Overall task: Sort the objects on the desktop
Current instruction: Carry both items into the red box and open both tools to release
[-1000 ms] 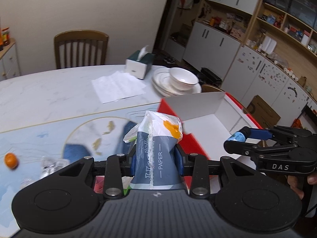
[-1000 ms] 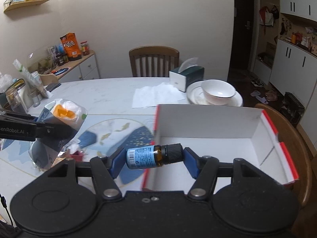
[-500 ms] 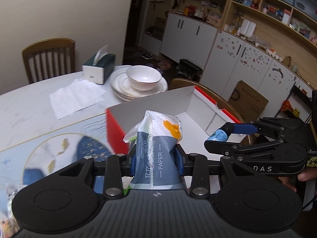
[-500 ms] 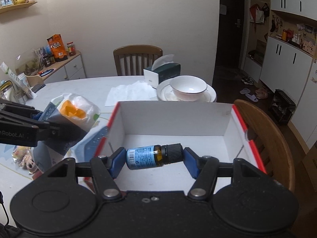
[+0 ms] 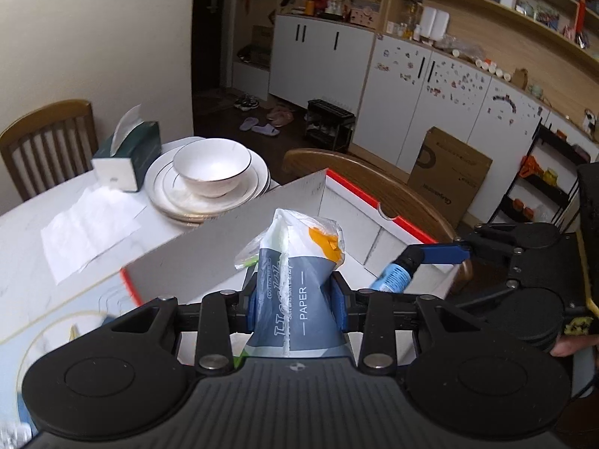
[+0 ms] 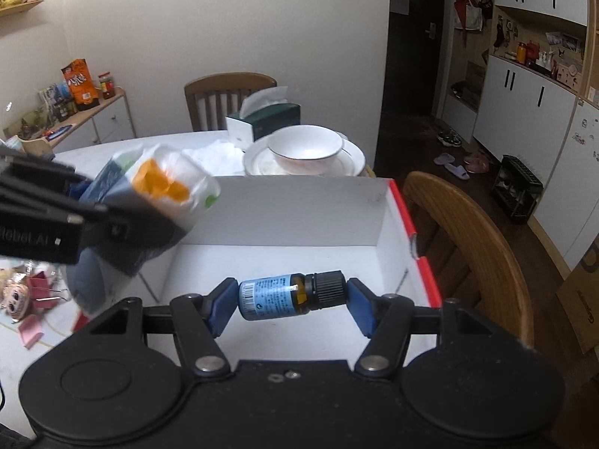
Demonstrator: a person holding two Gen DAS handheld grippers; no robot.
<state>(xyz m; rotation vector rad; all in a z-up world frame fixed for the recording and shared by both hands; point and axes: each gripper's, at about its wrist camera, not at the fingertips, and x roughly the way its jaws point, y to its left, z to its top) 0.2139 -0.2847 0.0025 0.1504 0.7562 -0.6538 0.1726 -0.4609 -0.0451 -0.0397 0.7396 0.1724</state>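
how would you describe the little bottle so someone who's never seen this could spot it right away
Find the big white box with red edges at the near end of the table. Hanging over its open inside, the right gripper clamps a small bottle sideways, end to end. It is brown glass with a pale blue label and a ribbed black cap, unlike the soft tissue pack to its left.

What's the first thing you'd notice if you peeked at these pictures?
Two black claws, each carrying something over a big white box with red edges. The left claw squeezes a blue-grey tissue pack, and the right claw pinches a little brown bottle lying sideways. Behind the box, a white bowl sits on stacked plates.
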